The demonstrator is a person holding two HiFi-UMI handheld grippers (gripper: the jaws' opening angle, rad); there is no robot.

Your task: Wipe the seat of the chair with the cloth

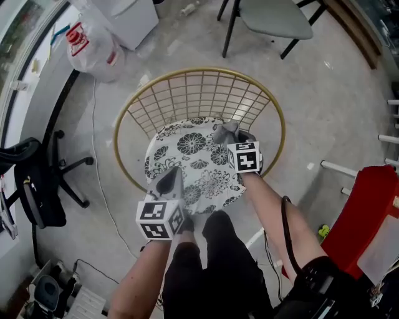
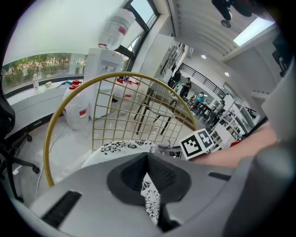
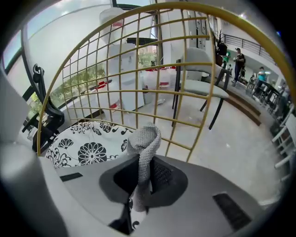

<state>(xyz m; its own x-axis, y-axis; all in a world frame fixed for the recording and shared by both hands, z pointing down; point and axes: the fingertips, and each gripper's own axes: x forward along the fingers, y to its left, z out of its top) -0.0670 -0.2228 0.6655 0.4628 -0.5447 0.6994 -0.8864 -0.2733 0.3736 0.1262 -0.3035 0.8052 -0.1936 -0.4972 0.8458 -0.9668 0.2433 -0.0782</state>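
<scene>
From the head view, the right tool (image 1: 232, 134) is clenched on the cloth (image 1: 225, 132), a grey bunch at its tip, over the far right edge of the seat (image 1: 193, 159). We cannot tell here whether the cloth touches the seat. The left tool (image 1: 173, 176) hangs over the seat's near left edge, well apart from the cloth. The chair (image 1: 199, 70) has a gold wire back that curves round behind the seat. On the floor around it we see a black office chair (image 1: 37, 180) to the left, a white bag (image 1: 93, 43) beyond that, a grey chair (image 1: 274, 15) at the far side and a red object (image 1: 368, 205) to the right.

In the left gripper view, the left tool (image 2: 148, 158) is closed at its tips with nothing in it; the flowered seat (image 2: 122, 147) shows just beyond. The wire back (image 2: 125, 106) rises behind, and the right tool's marker cube (image 2: 199, 142) sits to the right. A water dispenser (image 2: 104, 69) stands past the wires.

In the right gripper view, the right tool (image 3: 141, 178) pinches the cloth (image 3: 144, 141), which stands up in a folded knot above the jaws. The seat (image 3: 85, 148) lies to the left of it and the wire back (image 3: 152, 83) close ahead. The grey chair (image 3: 203, 85) shows through the wires.
</scene>
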